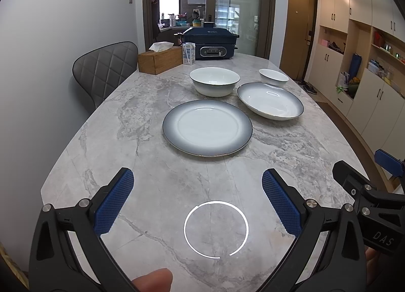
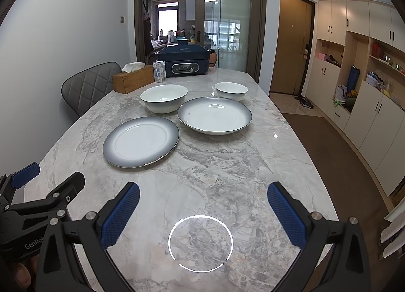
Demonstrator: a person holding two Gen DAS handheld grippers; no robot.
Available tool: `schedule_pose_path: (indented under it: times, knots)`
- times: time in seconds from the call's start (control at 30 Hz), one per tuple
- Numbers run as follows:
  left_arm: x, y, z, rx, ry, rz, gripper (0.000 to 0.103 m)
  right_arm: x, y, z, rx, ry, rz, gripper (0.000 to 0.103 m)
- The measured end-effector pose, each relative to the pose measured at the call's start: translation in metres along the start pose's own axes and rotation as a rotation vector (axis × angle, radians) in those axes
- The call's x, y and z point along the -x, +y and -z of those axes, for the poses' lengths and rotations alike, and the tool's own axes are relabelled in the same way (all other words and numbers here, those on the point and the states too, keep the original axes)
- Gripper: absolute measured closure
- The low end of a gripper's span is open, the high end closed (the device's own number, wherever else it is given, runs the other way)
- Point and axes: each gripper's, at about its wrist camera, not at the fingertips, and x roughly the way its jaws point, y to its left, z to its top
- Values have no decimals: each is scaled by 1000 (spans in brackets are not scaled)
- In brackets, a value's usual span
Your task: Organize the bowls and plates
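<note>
Left gripper [image 1: 197, 198]: jaws spread wide, nothing between the blue pads, held low over the near end of the table [image 1: 152, 115]. Right gripper [image 2: 203, 212]: likewise spread wide and empty, beside the left one; each showed at the edge of the other's view.

Flat plate [image 1: 207, 127]: grey-rimmed, white centre, resting flat on the table. Nearest piece to both grippers. It lay almost straight ahead of the left gripper; from the right gripper it lay ahead and off to the left. Judged the left hand's natural first reach.

Deep plate [image 2: 214, 115]: same grey rim, higher sides, farther back and to the right of the flat plate, just apart from it. It lay nearly straight ahead of the right gripper, so judged the right hand's piece.

Large bowl [image 1: 214, 81]: white, upright, behind the flat plate, on the left of the back row.

Small bowl [image 2: 231, 91]: white, upright, behind the deep plate; contact between them could not be told.

All four pieces round, so no long axis; a rim could be taken from any side. None stacked yet.

Far end: tissue box [image 1: 160, 60], carton [image 1: 188, 53], cooker [image 1: 210, 43].
</note>
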Motion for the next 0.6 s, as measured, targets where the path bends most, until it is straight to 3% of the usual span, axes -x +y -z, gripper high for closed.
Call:
schedule_pose_path:
  times: [0.6]
  knots:
    - [-2, -1, 0, 4, 3, -2, 1, -3, 1, 2, -1, 1, -1, 0]
